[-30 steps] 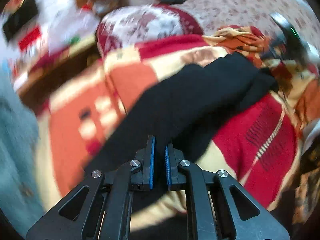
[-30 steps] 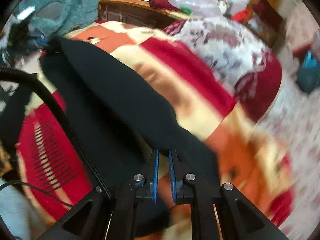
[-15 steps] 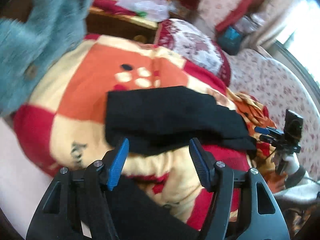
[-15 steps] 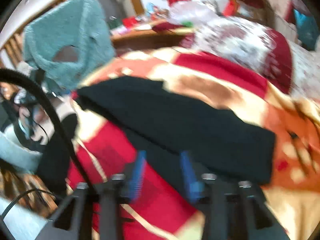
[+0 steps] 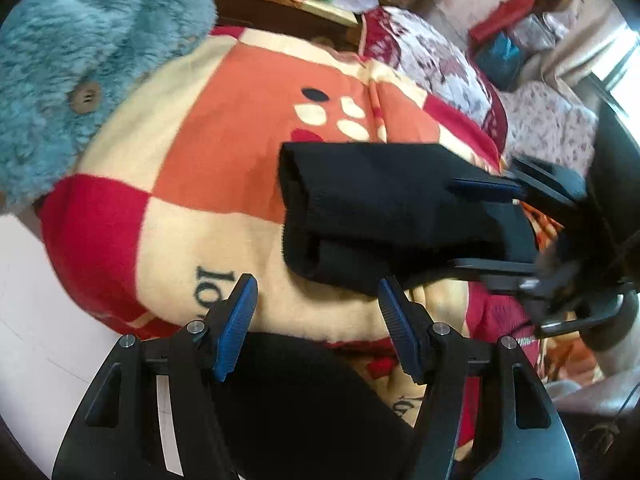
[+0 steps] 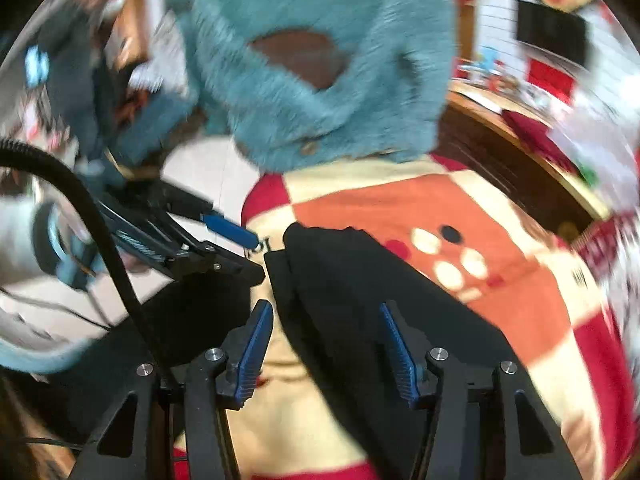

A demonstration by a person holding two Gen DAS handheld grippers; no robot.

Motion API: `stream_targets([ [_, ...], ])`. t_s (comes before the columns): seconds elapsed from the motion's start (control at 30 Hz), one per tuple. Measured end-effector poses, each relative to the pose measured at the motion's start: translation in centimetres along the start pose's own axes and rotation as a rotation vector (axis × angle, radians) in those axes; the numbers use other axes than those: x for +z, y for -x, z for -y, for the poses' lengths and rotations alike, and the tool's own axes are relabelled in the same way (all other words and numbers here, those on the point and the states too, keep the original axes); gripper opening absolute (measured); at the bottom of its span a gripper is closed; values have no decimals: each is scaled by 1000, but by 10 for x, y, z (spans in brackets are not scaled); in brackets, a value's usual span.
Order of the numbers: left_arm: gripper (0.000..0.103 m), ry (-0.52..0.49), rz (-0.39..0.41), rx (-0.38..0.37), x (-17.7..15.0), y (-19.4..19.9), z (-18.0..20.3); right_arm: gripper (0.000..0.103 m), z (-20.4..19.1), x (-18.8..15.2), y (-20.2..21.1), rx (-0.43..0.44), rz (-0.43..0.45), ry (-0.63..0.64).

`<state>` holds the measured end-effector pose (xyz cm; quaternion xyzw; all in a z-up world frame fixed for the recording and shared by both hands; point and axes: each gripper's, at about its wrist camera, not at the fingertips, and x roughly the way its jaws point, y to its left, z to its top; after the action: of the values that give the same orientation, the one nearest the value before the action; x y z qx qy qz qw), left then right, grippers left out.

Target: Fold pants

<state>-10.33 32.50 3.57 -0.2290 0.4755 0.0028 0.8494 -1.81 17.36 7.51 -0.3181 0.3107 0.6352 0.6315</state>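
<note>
Black pants [image 5: 384, 208] lie folded into a thick bundle on a checked blanket [image 5: 224, 128] of orange, cream and red squares, with dark lettering near its front edge. The folded end of the pants faces the left gripper [image 5: 316, 320] and shows stacked layers.

Left gripper: jaws stand wide apart, having just been opening; nothing lies between the blue pads. It hovers just short of the bundle's near edge, over cream blanket.

Right gripper [image 6: 326, 352]: jaws stand roughly half open and have just been opening further. In the right wrist view the black cloth lies between and below the blue pads, but neither pad presses on it. In the left wrist view the same gripper [image 5: 476, 228] straddles the far end of the bundle, one finger above the cloth and one alongside its lower edge.

Teal fluffy garment [image 6: 320, 64] with a brown button hangs behind the blanket. Right wrist view is blurred.
</note>
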Motion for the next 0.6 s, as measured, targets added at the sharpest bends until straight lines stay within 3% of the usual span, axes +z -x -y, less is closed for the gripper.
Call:
stream_targets([
  [0.13,63,-19,-29,18,6,-17,3,52,10,-4,-31,-7,-66,12],
  [0.23,63,8,-3,2,16,-24,3,34,39,-10,-23,95,7,-156],
  [0.3,51,39,17,-28,26,-27,2,23,58,-14,-21,153,46,-276],
  [0.33,33,28,21,-16,30,-29,5,21,65,-18,-20,177,66,-326],
  [0.37,22,-6,37,19,35,-29,10,18,68,-20,-19,192,78,-357],
  [0.43,10,-42,49,31,44,-29,16,16,73,-24,-17,229,101,-411],
  [0.6,6,-154,135,46,75,-8,38,13,78,-26,-3,311,188,-506],
])
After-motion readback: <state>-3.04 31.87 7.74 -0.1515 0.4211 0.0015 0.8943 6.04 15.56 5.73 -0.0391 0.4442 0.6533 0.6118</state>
